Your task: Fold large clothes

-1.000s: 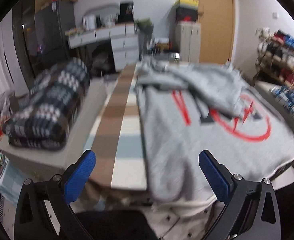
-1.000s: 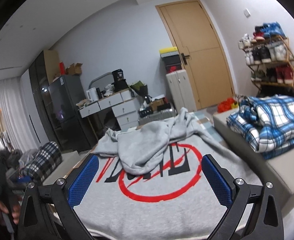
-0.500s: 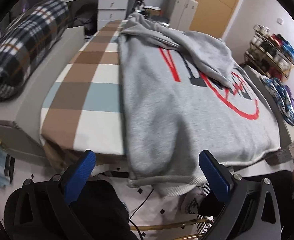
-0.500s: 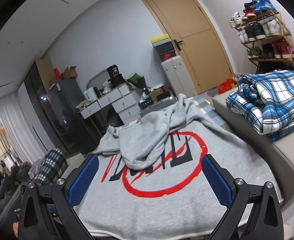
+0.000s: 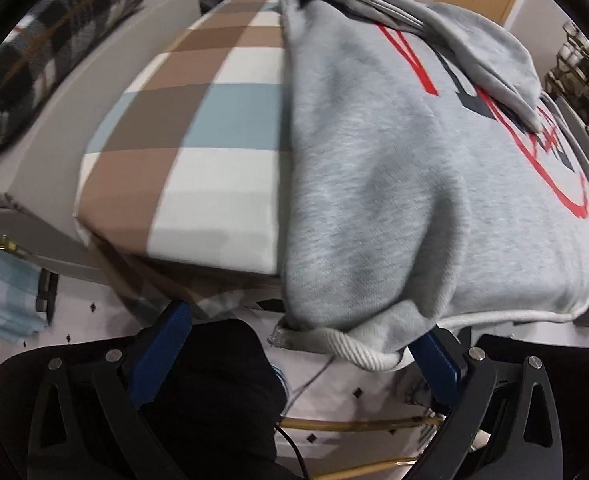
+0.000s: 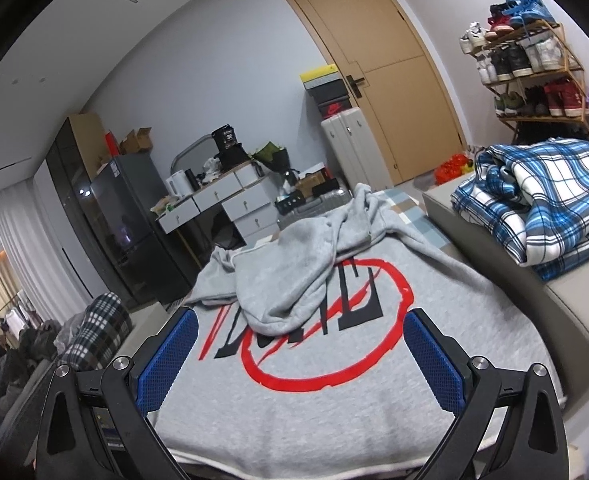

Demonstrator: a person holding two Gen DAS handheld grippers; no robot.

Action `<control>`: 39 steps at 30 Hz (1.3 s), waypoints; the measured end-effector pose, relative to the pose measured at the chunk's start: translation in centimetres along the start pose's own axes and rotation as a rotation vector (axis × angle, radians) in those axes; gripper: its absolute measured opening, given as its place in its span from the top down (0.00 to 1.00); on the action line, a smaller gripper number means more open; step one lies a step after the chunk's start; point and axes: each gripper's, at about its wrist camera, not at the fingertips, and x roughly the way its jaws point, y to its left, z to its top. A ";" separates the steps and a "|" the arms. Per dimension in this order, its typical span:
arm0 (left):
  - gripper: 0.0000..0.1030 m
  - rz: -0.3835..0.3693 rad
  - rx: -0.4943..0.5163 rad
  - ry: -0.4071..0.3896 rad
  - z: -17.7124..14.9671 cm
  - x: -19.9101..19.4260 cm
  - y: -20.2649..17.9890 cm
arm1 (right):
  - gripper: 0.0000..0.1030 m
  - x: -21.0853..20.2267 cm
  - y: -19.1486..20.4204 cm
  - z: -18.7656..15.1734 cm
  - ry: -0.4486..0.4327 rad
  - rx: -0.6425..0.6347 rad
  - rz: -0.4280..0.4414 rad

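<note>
Grey sweatshirt [image 6: 334, 392], red-black print; blue-white plaid blanket [image 6: 542, 200]

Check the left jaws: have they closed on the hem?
No, the left gripper is wide open, with the hem hanging between its jaws.

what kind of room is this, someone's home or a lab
Most likely a lived-in home, perhaps a studio flat. A wooden shoe rack full of trainers stands beside a tan wooden door, a dark fridge stands at the back, and a grey printed sweatshirt lies spread for folding.
</note>
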 end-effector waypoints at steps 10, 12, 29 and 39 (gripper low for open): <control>0.02 0.182 -0.030 -0.211 -2.3 -5.0 0.3 | 0.00 -0.3 -0.2 0.1 -0.002 0.025 0.013; 0.02 0.228 -0.099 -0.256 -2.3 -6.3 1.5 | 0.00 -0.3 -0.3 0.3 -0.003 0.036 0.019; 0.02 -0.349 -0.168 0.053 0.4 -2.0 2.6 | 0.00 -0.9 -3.1 0.7 -0.021 0.210 0.059; 0.02 -0.698 -0.263 0.150 1.3 -1.6 3.2 | 0.00 -1.0 -1.5 0.6 -0.027 0.133 0.057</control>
